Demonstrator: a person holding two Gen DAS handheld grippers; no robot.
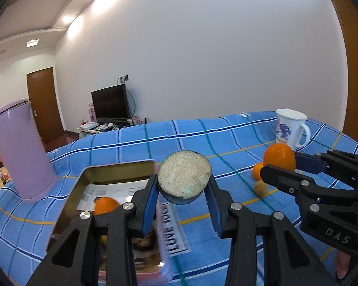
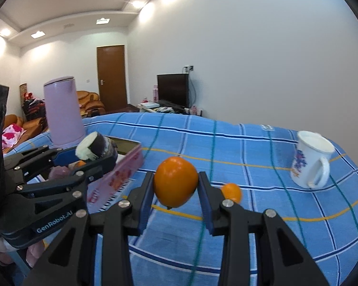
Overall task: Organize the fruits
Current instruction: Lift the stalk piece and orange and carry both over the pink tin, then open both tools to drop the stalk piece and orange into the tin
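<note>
Left claw [image 1: 183, 186] clamped on a dark-skinned cut half fruit [image 1: 184, 176] above the tin [image 1: 118, 166] – tin's near part hidden behind fingers. Right claw [image 2: 175, 186] gripping an orange [image 2: 175, 181] over the blue-checked table [image 2: 250, 147]; small brown fruit [image 1: 260, 187] blurred, kind unclear.

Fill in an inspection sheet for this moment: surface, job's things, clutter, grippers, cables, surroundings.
Surface: blue checked cloth over the table.
Job's things: open tin box with an orange inside; small orange and brownish small fruit loose on the cloth.
Clutter: lilac jug, white mug.
Grippers: left gripper shut on cut eggplant half; right gripper shut on large orange.
Cables: cord at the wall socket behind the dark screen.
Surroundings: wooden door, sofa, ceiling lights.
</note>
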